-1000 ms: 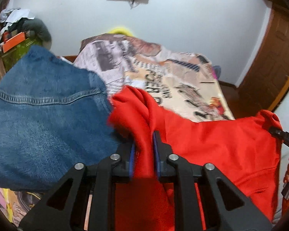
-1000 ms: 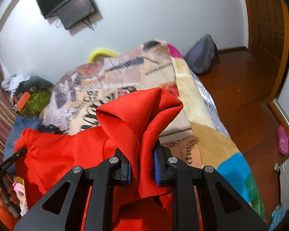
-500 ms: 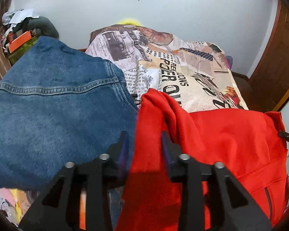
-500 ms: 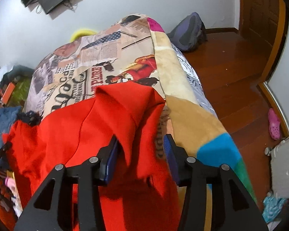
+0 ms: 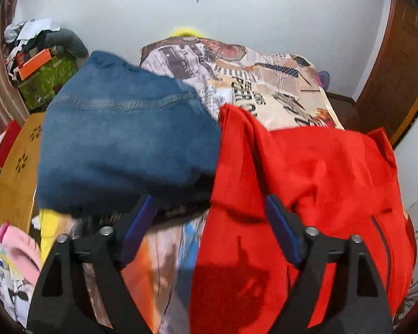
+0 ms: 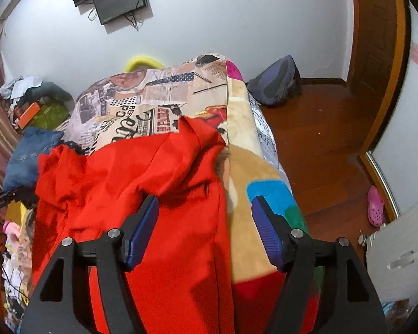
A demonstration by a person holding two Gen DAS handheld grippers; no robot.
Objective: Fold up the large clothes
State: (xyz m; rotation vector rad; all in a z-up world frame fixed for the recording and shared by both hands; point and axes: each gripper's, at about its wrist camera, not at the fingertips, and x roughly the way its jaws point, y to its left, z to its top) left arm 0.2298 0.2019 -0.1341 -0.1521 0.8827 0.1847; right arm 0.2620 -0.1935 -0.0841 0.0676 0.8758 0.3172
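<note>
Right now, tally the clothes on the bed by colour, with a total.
Red: 1, the red garment
Blue: 1, the denim jeans
Total: 2 on the printed blanket

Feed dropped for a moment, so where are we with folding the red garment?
Done: the red garment lies on the bed cover, one fold apparently laid, beside folded jeans. In hand: nothing; the left gripper and right gripper have just been opening, pads clear of cloth. Left: smoothing and further folds.
</note>
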